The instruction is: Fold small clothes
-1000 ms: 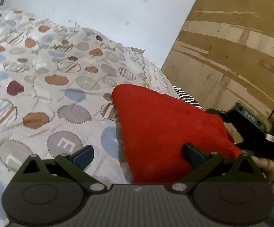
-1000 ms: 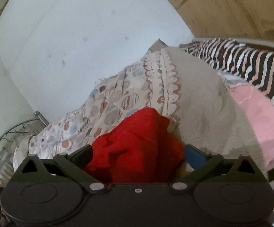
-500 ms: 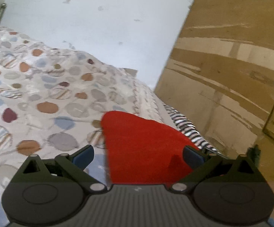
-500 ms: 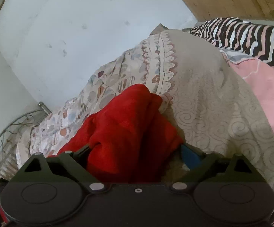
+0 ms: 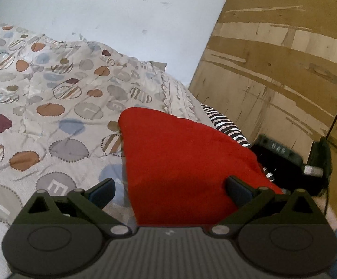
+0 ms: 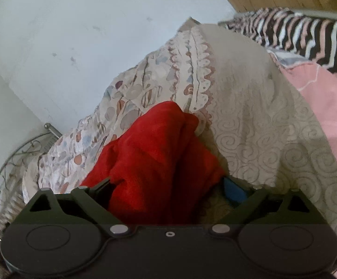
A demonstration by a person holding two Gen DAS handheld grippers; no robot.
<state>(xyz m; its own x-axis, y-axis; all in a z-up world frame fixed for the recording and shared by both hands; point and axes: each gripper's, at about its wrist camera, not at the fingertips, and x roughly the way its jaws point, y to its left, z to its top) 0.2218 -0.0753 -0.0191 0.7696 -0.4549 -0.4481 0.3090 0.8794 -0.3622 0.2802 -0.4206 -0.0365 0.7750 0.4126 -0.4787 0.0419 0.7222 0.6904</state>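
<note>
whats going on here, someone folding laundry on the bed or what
A person is working on a red garment with handheld tongs in each hand, on a bed covered by a dotted quilt. Both the left tongs and the right tongs stand open, with red cloth lying between their fingers but not pinched. In the right wrist view the cloth looks bunched, not flat. A striped cloth and a pink cloth lie off to the side.

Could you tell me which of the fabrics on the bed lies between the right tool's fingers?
The red cloth; the pink fabric and the striped fabric lie beyond the right tool.
</note>
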